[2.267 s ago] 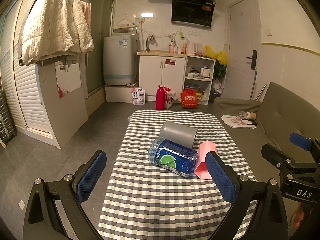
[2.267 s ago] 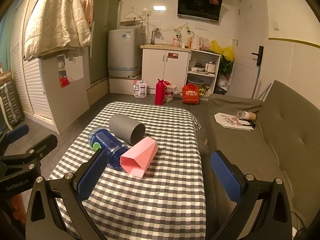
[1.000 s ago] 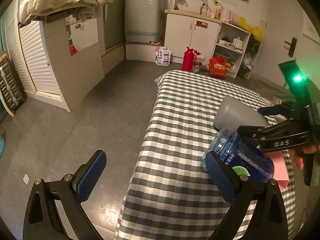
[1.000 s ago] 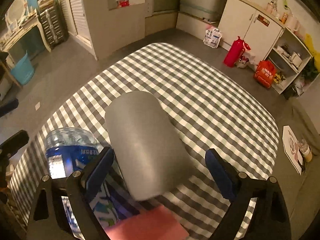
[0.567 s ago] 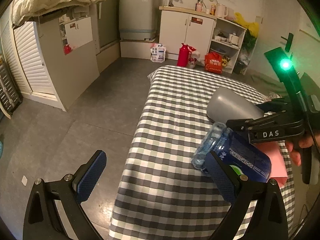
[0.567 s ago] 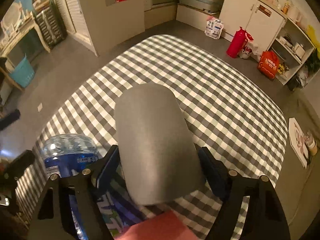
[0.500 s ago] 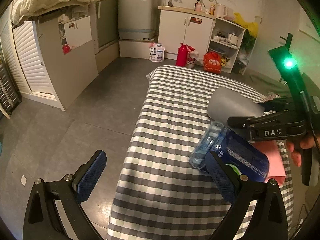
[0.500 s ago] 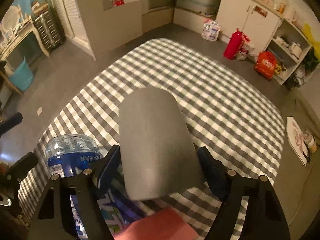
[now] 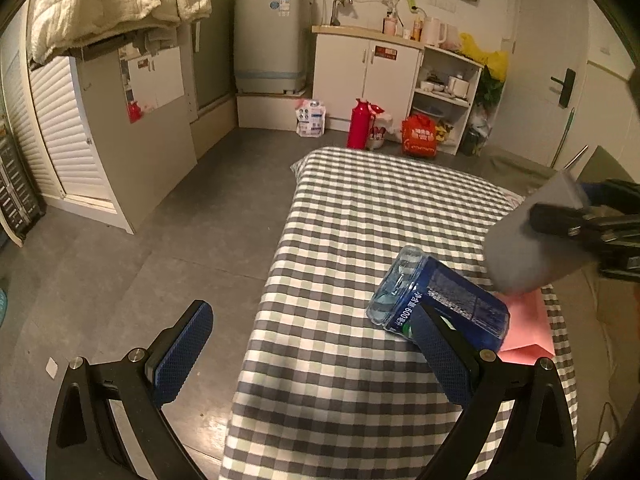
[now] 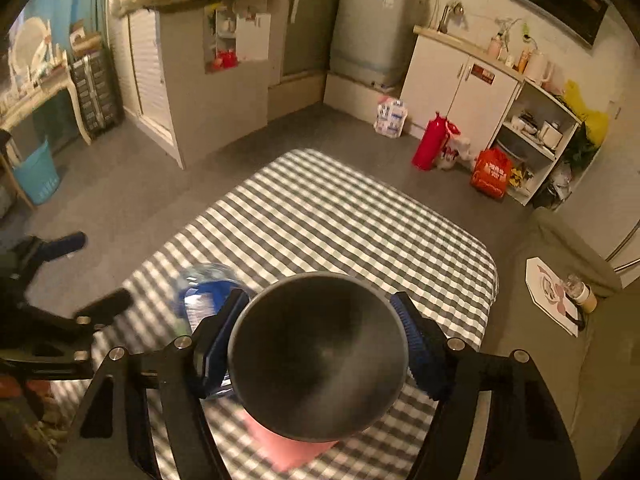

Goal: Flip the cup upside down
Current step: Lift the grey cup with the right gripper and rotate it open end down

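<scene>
Since half a second ago the grey cup has left the checked worktop and now hangs above it, held by the right gripper, whose blue-padded fingers pinch it on both sides. In the right wrist view its round end faces the camera; whether that end is the mouth or the base cannot be told. In the left wrist view the cup sits at 3 o'clock, tilted, lower end just above the other items.

Count on the worktop: one blue-labelled water bottle lying on its side, and one pink cup lying beside it at 4 o'clock, touching the bottle. Total cups: two, one grey and one pink. Contents of either cup cannot be seen; the bottle's contents cannot be judged.

Left gripper: fingers spread wide, holding nothing, one finger over the worktop's near edge, the other over the floor.
</scene>
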{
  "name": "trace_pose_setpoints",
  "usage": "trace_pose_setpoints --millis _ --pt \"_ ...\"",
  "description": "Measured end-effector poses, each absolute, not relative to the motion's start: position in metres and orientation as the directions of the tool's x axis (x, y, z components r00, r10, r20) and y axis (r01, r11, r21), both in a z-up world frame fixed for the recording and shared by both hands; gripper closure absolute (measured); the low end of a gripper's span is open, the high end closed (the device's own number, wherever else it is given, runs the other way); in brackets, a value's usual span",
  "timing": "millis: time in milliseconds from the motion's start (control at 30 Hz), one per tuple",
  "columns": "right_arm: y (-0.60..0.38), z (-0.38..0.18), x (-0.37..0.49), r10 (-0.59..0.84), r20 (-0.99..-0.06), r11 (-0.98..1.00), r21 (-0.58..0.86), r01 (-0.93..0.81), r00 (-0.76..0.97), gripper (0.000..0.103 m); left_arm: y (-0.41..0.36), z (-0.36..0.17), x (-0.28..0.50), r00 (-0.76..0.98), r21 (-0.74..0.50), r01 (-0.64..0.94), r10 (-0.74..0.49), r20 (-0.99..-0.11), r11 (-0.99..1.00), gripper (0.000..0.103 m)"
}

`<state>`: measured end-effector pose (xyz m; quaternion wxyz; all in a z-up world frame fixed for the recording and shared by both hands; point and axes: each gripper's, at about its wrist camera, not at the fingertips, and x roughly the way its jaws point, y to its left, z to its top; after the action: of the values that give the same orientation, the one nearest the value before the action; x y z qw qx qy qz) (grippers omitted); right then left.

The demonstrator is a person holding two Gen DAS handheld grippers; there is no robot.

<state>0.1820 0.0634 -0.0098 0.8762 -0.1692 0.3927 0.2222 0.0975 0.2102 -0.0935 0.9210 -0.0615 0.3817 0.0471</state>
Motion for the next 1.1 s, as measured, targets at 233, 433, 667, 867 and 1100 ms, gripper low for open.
trace_pose_setpoints --millis 233,433,667,867,1100 --pt "0.075 -0.003 0.114 0.241 -0.735 0.844 -0.164 -0.511 0.634 0.031 0.215 -0.084 0.081 0.715 -0.056 -0.160 0.076 -0.695 0.986 0.001" --pt "0.091 -0.030 0.071 0.275 -0.733 0.842 -0.129 -0.524 0.622 0.031 0.216 -0.077 0.073 0.726 -0.089 -0.162 0.058 -0.685 0.983 0.001" --pt "0.091 -0.076 0.045 0.219 -0.775 0.838 -0.162 -0.522 0.593 0.030 0.214 -0.085 0.074 0.716 -0.079 -0.158 0.059 -0.695 0.984 0.001" --pt "0.075 -0.080 0.017 0.217 -0.779 0.853 -0.141 -0.502 0.588 0.031 0.209 -0.094 0.076 0.699 -0.121 -0.154 0.022 -0.715 0.981 0.001" --pt "0.061 -0.100 -0.020 0.146 -0.854 0.858 -0.142 -0.493 0.500 0.032 0.191 -0.092 0.070 0.698 -0.093 -0.123 0.020 -0.715 0.988 0.001"
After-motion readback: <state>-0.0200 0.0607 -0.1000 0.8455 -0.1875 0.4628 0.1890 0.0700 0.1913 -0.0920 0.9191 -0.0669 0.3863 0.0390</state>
